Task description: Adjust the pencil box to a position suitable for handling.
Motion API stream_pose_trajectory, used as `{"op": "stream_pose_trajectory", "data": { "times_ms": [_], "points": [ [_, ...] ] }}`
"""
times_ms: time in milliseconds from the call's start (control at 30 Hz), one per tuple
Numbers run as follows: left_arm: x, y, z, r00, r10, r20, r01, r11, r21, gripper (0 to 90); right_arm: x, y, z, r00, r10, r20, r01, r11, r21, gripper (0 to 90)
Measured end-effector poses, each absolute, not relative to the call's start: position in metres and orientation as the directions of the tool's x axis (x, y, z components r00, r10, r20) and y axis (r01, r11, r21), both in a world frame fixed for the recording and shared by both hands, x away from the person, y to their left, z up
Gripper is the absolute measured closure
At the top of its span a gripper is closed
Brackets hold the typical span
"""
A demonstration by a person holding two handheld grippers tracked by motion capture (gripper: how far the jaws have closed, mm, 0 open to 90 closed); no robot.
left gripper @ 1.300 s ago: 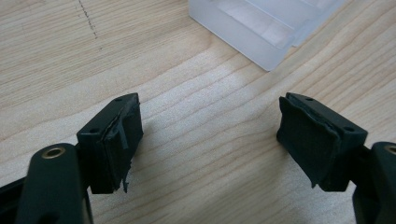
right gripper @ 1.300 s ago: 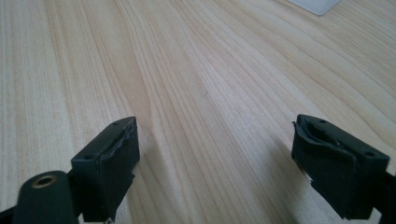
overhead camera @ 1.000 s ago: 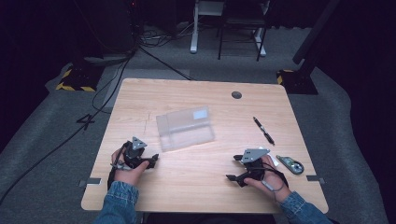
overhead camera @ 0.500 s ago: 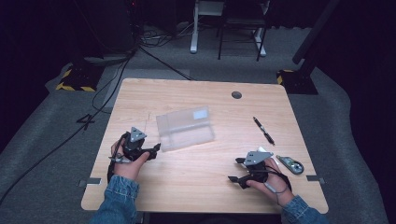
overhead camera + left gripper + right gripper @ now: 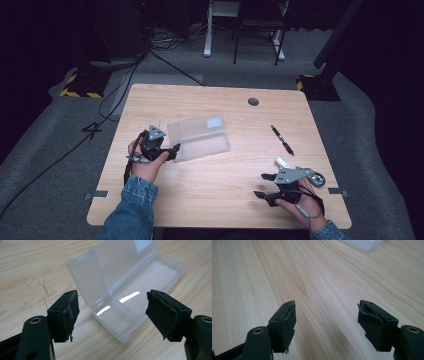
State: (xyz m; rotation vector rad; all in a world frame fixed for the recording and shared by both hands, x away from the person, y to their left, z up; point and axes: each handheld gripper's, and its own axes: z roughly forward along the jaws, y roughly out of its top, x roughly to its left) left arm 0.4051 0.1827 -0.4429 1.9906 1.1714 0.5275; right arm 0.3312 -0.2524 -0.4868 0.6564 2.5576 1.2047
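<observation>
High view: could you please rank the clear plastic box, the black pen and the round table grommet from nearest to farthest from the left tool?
1. Clear plastic box, lying open right beside the left tool.
2. Black pen, across on the right side.
3. Round grommet, near the far edge; close to the pen's distance.

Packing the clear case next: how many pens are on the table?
1: the black pen lies right of the open clear case, beyond the right claw.

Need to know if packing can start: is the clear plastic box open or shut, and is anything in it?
Open and empty: the clear plastic box has its lid tilted back, and bare wood shows through its tray.
</observation>
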Motion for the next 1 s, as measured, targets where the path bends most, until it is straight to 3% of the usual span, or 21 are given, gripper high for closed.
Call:
{"op": "stream_pose_trajectory", "data": {
  "times_ms": [267, 533, 1000],
  "points": [
    [0.430, 0.173, -0.456, 0.482, 0.875, -0.038, 0.590, -0.293, 0.752, 24.7, 0.324, -0.269, -0.488, -0.840, 0.542, -0.010, 0.334, 0.533, 0.777, 31.0],
    [0.446, 0.162, -0.465, 0.425, 0.905, 0.003, 0.615, -0.291, 0.733, 23.7, 0.318, -0.277, -0.491, -0.826, 0.564, -0.005, 0.355, 0.525, 0.773, 31.0],
    [0.451, 0.161, -0.480, 0.419, 0.904, 0.077, 0.655, -0.361, 0.664, 23.0, 0.313, -0.274, -0.493, -0.846, 0.533, -0.012, 0.337, 0.552, 0.762, 31.0]
  ]
}}
